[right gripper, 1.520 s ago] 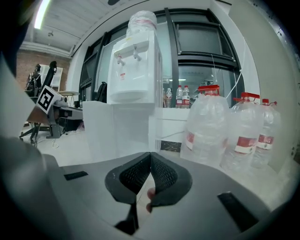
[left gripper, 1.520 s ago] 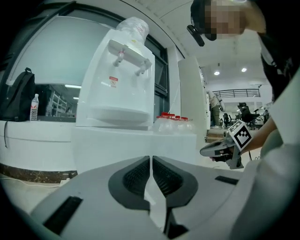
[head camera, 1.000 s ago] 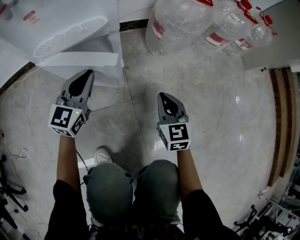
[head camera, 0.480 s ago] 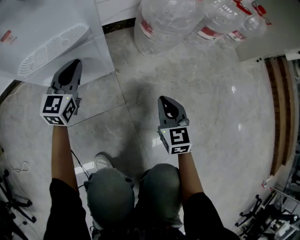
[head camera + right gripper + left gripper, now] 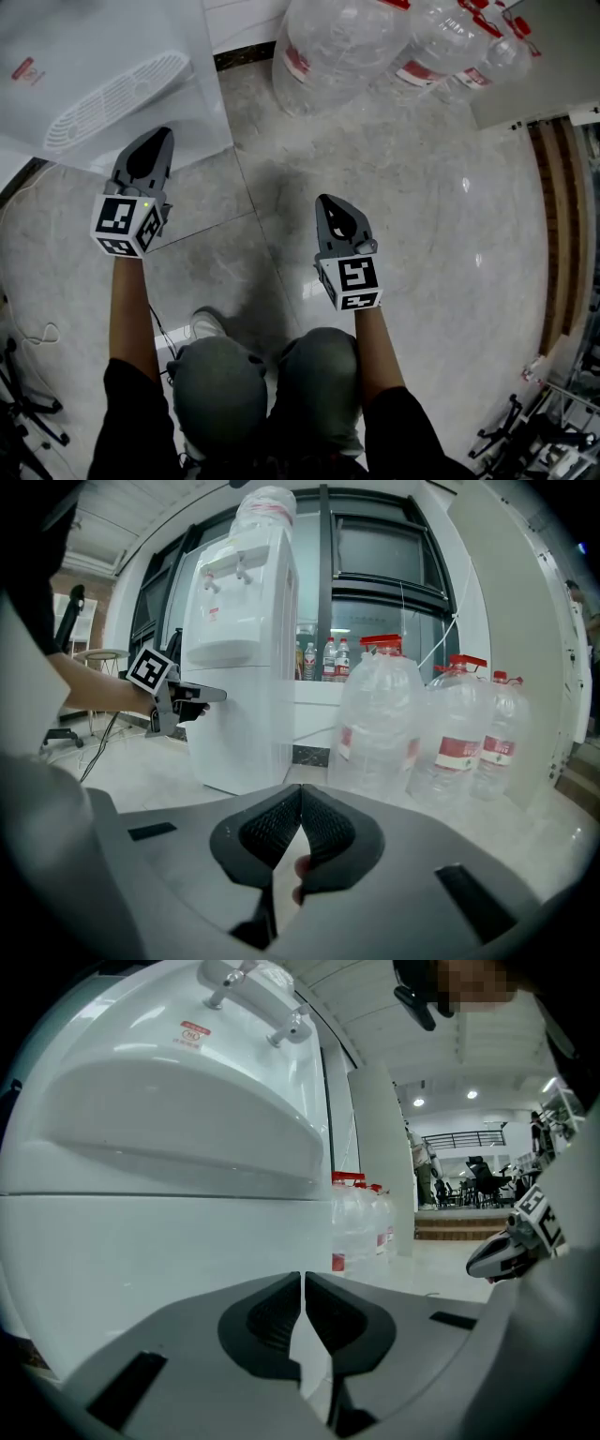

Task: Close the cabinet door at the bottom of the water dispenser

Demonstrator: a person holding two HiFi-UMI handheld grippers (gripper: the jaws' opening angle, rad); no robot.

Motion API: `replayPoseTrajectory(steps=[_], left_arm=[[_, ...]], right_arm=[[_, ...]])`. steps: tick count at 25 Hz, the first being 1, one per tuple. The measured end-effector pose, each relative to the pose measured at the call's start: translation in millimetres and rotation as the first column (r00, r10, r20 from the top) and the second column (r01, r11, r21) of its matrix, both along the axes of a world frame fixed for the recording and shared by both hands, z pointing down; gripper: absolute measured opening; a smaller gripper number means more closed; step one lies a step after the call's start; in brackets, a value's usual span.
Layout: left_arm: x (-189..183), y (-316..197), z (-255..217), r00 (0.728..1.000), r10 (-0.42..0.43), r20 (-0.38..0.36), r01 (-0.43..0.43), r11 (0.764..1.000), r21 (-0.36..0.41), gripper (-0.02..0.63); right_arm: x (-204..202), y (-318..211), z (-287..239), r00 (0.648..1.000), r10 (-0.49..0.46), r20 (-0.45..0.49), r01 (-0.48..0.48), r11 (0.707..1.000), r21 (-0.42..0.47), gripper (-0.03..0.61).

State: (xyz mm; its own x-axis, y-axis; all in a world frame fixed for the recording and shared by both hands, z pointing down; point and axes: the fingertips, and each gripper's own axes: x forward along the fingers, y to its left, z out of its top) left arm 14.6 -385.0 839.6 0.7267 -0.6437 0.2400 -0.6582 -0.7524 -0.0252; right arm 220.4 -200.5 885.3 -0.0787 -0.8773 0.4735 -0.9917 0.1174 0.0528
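The white water dispenser [image 5: 112, 75] stands at the upper left of the head view. Its lower cabinet door [image 5: 141, 1251] fills the left gripper view as a plain white panel under the drip tray and looks flush with the body. My left gripper [image 5: 155, 141] is shut and empty, its tips at the door's front; the right gripper view shows the left gripper [image 5: 211, 696] against the dispenser [image 5: 239, 667]. My right gripper [image 5: 327, 200] is shut on nothing and hangs over the floor, well to the right of the dispenser.
Several large clear water bottles [image 5: 337, 47] with red caps stand on the floor right of the dispenser. A thin cable [image 5: 37, 309] lies at the left. Wooden steps [image 5: 562, 234] run along the right edge. The person's knees [image 5: 262, 375] are below the grippers.
A white door panel that stood out from the dispenser one second ago now lies against its body. My left gripper went up and left towards it, then drew back slightly. The right gripper barely moved.
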Motion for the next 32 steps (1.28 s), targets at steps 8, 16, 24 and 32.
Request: replayPoseTrajectory(steps=[8, 16, 24, 32], left_arm=[[-26.1, 39.2, 5.5, 0.998, -0.054, 0.008, 0.055, 0.998, -0.028, 0.017], [-75.5, 79.2, 2.2, 0.989, -0.150, 0.003, 0.150, 0.987, -0.049, 0.017], [-122.6, 126.4, -2.4, 0.976, -0.215, 0.037, 0.218, 0.973, -0.081, 0.015], [-137.9, 152.3, -45.4, 0.968, -0.249, 0.015, 0.249, 0.958, -0.141, 0.015]], right_arm=[[-26.9, -6.1, -9.4, 0.998, -0.050, 0.041, 0.049, 0.998, 0.027, 0.012], [-72.3, -14.0, -20.7, 0.986, -0.149, 0.078, 0.144, 0.988, 0.057, 0.012], [-128.3, -18.3, -44.0, 0.962, -0.253, 0.103, 0.246, 0.966, 0.084, 0.012], [-160.7, -8.3, -89.4, 0.940, -0.321, 0.119, 0.317, 0.947, 0.050, 0.012]])
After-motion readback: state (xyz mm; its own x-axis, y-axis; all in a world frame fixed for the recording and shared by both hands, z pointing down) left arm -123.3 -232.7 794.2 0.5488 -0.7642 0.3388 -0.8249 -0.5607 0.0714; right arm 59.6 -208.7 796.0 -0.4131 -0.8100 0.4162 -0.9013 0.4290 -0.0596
